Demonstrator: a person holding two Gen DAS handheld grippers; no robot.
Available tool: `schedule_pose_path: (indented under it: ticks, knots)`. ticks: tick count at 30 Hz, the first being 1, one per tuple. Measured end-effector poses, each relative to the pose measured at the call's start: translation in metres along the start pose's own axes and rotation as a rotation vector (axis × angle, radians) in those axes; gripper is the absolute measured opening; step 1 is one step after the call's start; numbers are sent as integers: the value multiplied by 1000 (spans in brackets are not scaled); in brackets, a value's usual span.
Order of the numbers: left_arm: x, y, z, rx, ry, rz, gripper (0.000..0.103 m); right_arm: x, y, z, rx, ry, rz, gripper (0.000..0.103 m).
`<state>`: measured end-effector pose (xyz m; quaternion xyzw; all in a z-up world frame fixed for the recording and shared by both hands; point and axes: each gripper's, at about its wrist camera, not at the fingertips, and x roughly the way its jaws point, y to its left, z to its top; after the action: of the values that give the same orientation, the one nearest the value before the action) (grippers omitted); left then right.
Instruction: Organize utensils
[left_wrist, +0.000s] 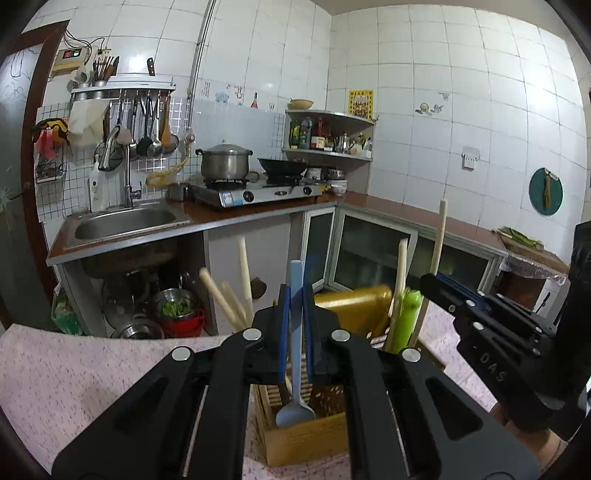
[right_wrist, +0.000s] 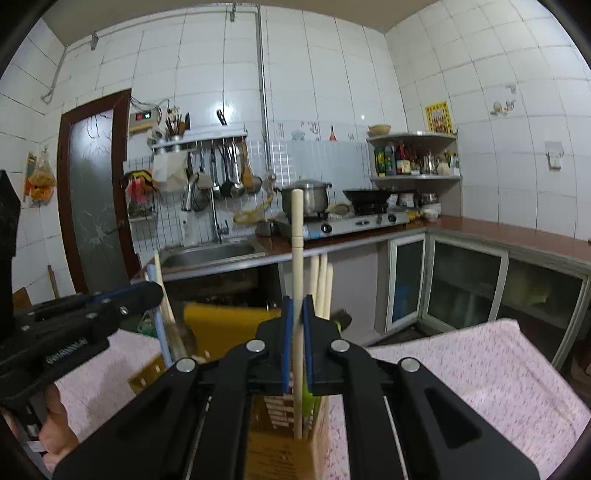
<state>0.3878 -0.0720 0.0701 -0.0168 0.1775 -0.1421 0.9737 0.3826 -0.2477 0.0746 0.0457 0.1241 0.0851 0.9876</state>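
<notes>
My left tongs clamped on blue spoon, right tongs on chopstick, wooden holder at 6 o'clock.

Home kitchen, sink, gas stove, tiled walls

Legible marking: the letters "DAS" in raised relief on the black body of the right gripper, seen from the left wrist view. The yellow wall poster and stove label carry print too small to read.
</notes>
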Motion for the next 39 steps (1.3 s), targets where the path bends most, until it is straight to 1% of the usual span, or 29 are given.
schedule_pose_path:
  ticks: [2, 5, 6, 7, 8, 9, 10, 11, 12, 13, 15, 16, 17, 18, 20, 25, 27, 28, 31, 33, 35, 37, 39]
  knots:
    - [2, 5, -11, -26, 17, 3, 6, 4, 0, -10, -10, 20, -13, 7]
    - [-1, 10, -22, -49, 32, 17, 6, 6, -1, -18, -22, 50, -10, 7]
    - [-2, 11, -24, -50, 38, 19, 10, 5, 0, -20, -30, 58, -19, 7]
    - [-4, 13, -25, -54, 43, 21, 13, 4, -1, -21, -33, 65, -24, 13]
    - [-9, 15, -24, -63, 43, 22, 22, 1, -2, -21, -29, 77, -28, 37]
    - [-14, 17, -23, -70, 39, 22, 32, -4, -2, -21, -19, 76, -29, 54]
    - [-22, 19, -22, -77, 28, 27, 37, -15, -2, -20, -11, 56, -34, 69]
    - [-33, 21, -20, -82, 15, 34, 46, -22, -1, -19, -14, 46, -39, 69]
    - [-42, 23, -19, -86, 5, 41, 52, -31, 0, -19, -23, 48, -48, 69]
    - [-54, 24, -19, -92, -6, 46, 63, -37, 2, -20, -24, 52, -54, 69]
    - [-79, 26, -22, -90, -25, 62, 79, -58, 4, -24, -24, 67, -53, 70]
    - [-91, 27, -24, -83, -34, 75, 84, -70, 8, -27, -34, 70, -57, 72]
    - [-102, 26, -27, -76, -41, 87, 91, -81, 11, -28, -43, 67, -64, 77]
    - [-120, 27, -34, -67, -51, 106, 96, -94, 14, -32, -48, 59, -73, 80]
    - [-142, 28, -42, -60, -56, 122, 98, -119, 19, -37, -45, 46, -71, 88]
    - [-204, 28, -77, -55, -25, 160, 98, -178, 35, -52, -39, 43, -78, 98]
    - [-222, 27, -91, -60, -23, 187, 98, -204, 43, -62, -32, 35, -72, 99]
    - [-234, 26, -100, -69, -28, 206, 98, -211, 46, -65, -33, 36, -75, 99]
    - [-257, 22, -121, -82, -41, 240, 98, -234, 53, -81, -28, 45, -105, 99]
    - [-267, 16, -134, -80, -40, 254, 98, -249, 55, -92, -21, 27, -113, 99]
    - [-276, 12, -145, -87, -47, 256, 98, -264, 57, -106, -27, -14, -117, 99]
    - [-287, 6, -157, -72, -98, 268, 98, -267, 59, -112, -57, -17, -133, 99]
    - [-289, 1, -163, -34, -135, 286, 98, -268, 58, -116, -53, -16, -128, 99]
